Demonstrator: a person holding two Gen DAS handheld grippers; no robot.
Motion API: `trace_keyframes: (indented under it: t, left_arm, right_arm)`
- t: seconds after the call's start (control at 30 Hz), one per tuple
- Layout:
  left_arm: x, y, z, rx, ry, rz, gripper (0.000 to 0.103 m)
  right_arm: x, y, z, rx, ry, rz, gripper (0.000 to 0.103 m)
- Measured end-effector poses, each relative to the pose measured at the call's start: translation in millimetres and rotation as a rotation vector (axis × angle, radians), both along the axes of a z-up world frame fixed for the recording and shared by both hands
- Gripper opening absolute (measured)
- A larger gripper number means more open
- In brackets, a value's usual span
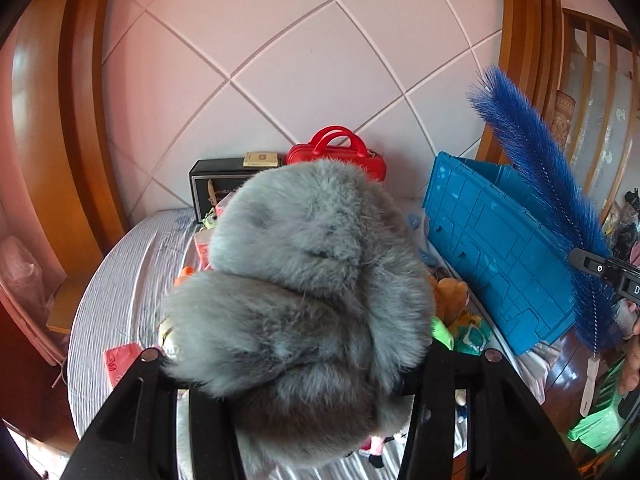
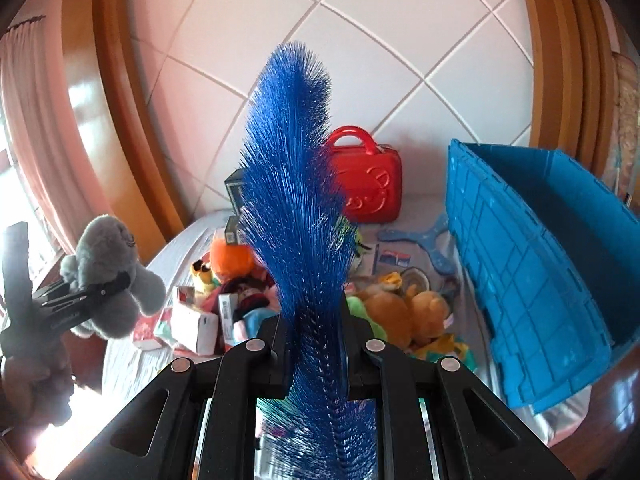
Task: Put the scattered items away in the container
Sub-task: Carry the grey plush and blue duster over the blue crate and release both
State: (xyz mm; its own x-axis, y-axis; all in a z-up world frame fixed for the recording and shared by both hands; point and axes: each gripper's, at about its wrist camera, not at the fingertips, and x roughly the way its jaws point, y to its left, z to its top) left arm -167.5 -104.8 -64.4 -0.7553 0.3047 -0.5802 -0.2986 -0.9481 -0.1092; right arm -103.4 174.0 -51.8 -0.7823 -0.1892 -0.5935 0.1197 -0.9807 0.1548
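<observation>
A grey plush toy (image 1: 304,264) fills the middle of the left wrist view, with my left gripper (image 1: 304,360) shut on its lower part. The right wrist view shows the same plush toy (image 2: 108,248) at the far left, clamped in the left gripper (image 2: 92,292) and held in the air. My right gripper (image 2: 314,344) is shut on a long blue bristle brush (image 2: 292,184) that stands upright between its fingers. The brush (image 1: 536,168) also rises at the right of the left wrist view. The open blue crate (image 2: 540,264) stands tilted on the bed's right side, to the right of both grippers.
A pile of soft toys and small boxes (image 2: 240,300) lies on the striped bed sheet (image 1: 120,264), with an orange plush (image 2: 404,312) by the crate. A red carry case (image 2: 368,184) and a black box (image 1: 216,188) stand against the tiled wall. Wooden frames flank the bed.
</observation>
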Motion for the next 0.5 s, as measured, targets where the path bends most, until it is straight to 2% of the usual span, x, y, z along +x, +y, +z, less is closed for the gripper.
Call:
trace_keyframes:
  t: [0.23, 0.5]
  left_arm:
    - [-26, 110, 35, -0.014, 0.072, -0.077, 0.046]
    - [-51, 238, 68, -0.001, 0.110, -0.178, 0.046]
  right_arm:
    - [-12, 98, 34, -0.027, 0.067, -0.046, 0.016]
    - [-36, 208, 61, -0.014, 0.105, -0.096, 0.016]
